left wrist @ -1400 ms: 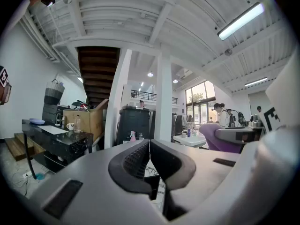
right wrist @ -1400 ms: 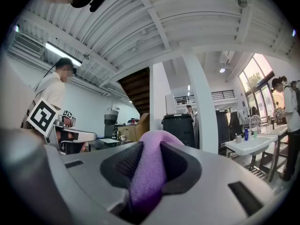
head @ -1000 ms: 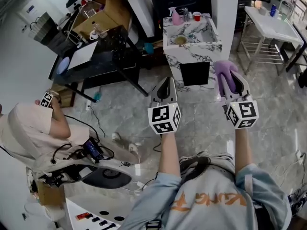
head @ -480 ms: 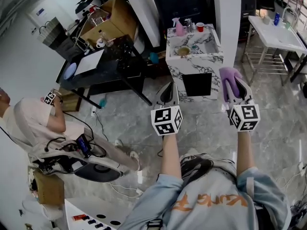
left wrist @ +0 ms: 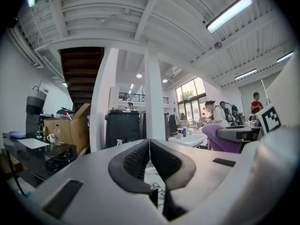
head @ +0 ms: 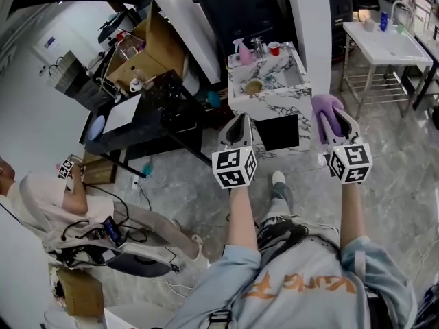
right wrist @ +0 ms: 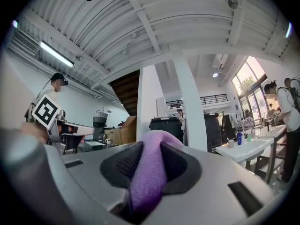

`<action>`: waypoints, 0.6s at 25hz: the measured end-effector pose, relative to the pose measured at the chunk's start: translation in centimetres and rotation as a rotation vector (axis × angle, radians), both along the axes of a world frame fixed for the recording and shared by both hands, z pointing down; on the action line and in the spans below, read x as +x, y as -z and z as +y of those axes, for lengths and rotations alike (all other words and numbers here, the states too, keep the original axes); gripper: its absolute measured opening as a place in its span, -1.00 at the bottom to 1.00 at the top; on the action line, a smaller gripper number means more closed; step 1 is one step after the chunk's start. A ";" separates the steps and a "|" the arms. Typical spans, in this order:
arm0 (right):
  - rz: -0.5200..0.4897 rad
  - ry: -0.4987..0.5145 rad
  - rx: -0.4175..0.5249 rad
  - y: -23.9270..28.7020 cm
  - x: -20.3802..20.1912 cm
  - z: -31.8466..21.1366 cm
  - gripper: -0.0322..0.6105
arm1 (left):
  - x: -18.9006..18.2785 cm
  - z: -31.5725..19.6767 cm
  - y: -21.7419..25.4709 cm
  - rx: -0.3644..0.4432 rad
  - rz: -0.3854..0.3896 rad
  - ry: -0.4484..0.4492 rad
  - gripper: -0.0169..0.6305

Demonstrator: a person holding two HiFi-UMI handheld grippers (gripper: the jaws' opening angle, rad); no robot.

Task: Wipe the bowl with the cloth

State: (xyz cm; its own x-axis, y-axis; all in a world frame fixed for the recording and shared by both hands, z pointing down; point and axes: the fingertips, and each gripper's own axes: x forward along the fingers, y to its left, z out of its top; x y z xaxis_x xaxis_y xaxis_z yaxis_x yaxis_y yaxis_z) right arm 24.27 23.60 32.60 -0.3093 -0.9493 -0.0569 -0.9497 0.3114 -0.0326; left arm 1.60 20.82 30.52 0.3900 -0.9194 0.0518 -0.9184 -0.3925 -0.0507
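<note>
Head view puts the bowl (head: 254,86) on the marble counter (head: 274,101), toward the front-left part of its top. It seems to sit just beside the sink basin, though it is too small to tell whether anything is in it. A pink spray bottle (head: 244,51) stands at the counter's back-left corner and a red cup (head: 274,47) along its back edge.

The cloth (head: 324,107), purple and thick, is well short of the bowl. It is pinched between the jaws of the right gripper (right wrist: 150,157), with a rounded fold standing out past the tips. The left gripper (head: 239,120) is held level beside it, its jaws pressed together on nothing.

The step in hand looks like the approach to the counter, so no wiping has begun. To do it well, the right gripper should keep its clamp firm and bring the protruding fold, not the hard tips, down into the bowl. The left gripper would need to part its jaws and steady the rim, since a light bowl may skid toward the counter's front edge under a sideways wipe.
</note>
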 end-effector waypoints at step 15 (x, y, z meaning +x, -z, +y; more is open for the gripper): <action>0.094 -0.067 -0.109 -2.9 -1.4 -19.6 -0.51 | -0.7 -24.1 -5.9 -0.137 -0.017 -0.105 -0.87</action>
State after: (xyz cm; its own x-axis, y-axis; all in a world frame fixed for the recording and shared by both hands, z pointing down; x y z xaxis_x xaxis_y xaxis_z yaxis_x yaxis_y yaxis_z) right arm 22.85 3.97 35.51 -0.2437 -0.9670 0.0737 -0.9688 0.2462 0.0272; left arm 0.87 -3.27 36.42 0.4811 -0.8577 0.1813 -0.8716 -0.4901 -0.0057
